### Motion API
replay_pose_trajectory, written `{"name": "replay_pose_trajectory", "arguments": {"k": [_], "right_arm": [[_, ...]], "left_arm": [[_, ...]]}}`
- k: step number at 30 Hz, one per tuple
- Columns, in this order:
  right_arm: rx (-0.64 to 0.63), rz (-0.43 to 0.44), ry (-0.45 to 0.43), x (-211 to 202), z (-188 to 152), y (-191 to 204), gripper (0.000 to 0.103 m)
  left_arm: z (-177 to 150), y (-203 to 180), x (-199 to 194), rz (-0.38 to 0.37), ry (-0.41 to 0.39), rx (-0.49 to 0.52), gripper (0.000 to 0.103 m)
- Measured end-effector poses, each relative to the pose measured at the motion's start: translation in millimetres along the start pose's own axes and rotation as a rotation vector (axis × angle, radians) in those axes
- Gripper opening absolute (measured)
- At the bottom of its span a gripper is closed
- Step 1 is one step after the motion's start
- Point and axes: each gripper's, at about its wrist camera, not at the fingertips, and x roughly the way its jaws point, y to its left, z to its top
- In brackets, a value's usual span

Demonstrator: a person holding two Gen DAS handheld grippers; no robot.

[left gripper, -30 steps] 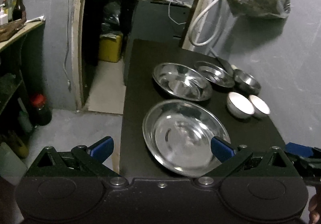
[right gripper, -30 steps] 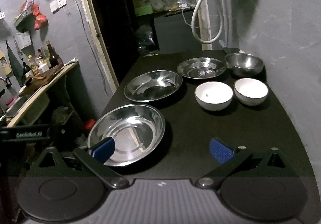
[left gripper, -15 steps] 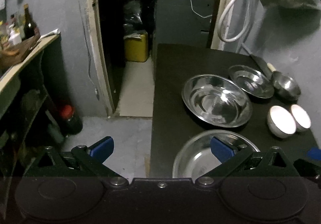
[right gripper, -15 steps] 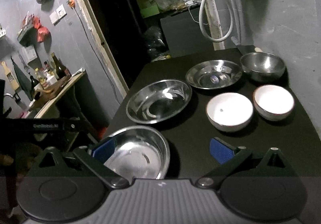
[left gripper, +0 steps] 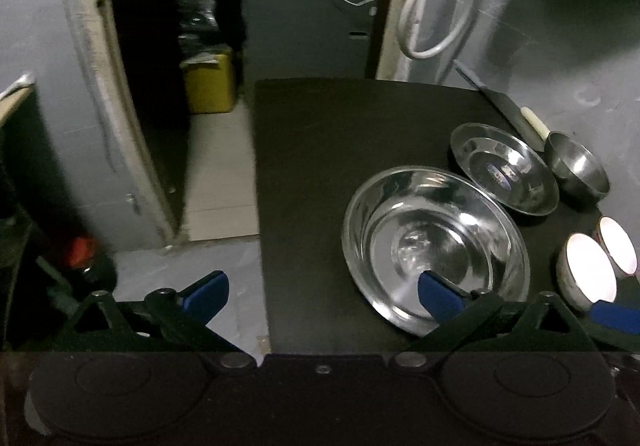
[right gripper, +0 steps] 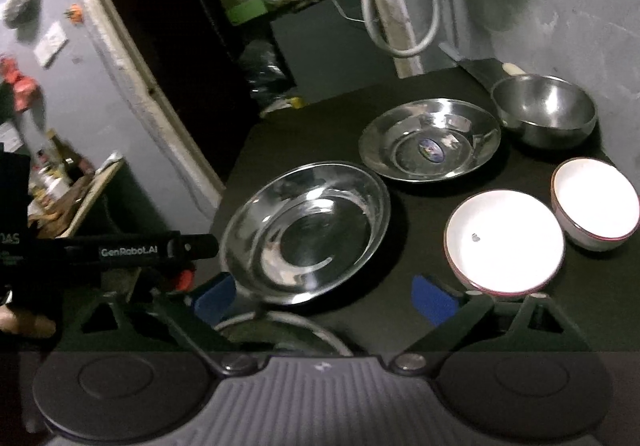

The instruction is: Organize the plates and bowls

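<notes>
On the black table point(left gripper: 320, 166) stand a medium steel plate point(left gripper: 436, 246) point(right gripper: 308, 230), a smaller steel plate point(left gripper: 504, 174) point(right gripper: 432, 138), a steel bowl point(left gripper: 576, 166) point(right gripper: 544, 110) and two white bowls point(left gripper: 588, 274) point(right gripper: 504, 242) point(right gripper: 596, 202). The rim of the largest steel plate point(right gripper: 280, 322) shows just under my right gripper. My left gripper point(left gripper: 320, 294) is open and empty at the table's left front edge, right finger over the medium plate. My right gripper point(right gripper: 324, 298) is open and empty, near the medium plate and the nearer white bowl.
A knife with a white handle point(left gripper: 532, 122) lies at the back right by the wall. A dark doorway point(left gripper: 180, 46) opens left of the table, with a yellow container point(left gripper: 208, 86) on the floor. The left gripper's body point(right gripper: 112, 250) shows at left in the right wrist view.
Both grippers have moved forward over the table. The largest plate has slid out of the left view and nearly under the right gripper. Both stay open.
</notes>
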Motion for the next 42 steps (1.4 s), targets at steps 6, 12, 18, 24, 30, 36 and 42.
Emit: {"name": "replay_pose_trajectory", "arguments": {"k": [6, 12, 18, 24, 30, 36, 42], "right_arm": [[0.043, -0.058, 0.005, 27.4, 6.6, -0.3, 0.083], [0.059, -0.099, 0.025, 46.0, 8.0, 0.7, 0.071], [0.078, -0.121, 0.038, 54.2, 8.1, -2.8, 0.053], [0.085, -0.127, 0.049, 57.8, 7.0, -6.3, 0.031], [0.061, -0.120, 0.043, 56.6, 5.8, -5.3, 0.023], [0.040, -0.092, 0.015, 43.0, 6.9, -4.8, 0.023], [0.008, -0.045, 0.001, 15.2, 1.1, -2.9, 0.023]], "left_arm": [[16.8, 6.6, 36.0, -0.071, 0.028, 0.038, 0.090], [22.0, 8.8, 56.3, -0.129, 0.056, 0.042, 0.073], [20.7, 8.8, 65.9, -0.177, 0.081, 0.033, 0.048], [18.6, 7.6, 67.3, -0.198, 0.084, 0.023, 0.023], [14.7, 7.3, 64.6, -0.196, 0.073, 0.012, 0.015], [12.0, 5.2, 47.6, -0.196, 0.038, 0.023, 0.015], [1.7, 1.5, 14.8, -0.195, 0.002, 0.041, 0.015]]}}
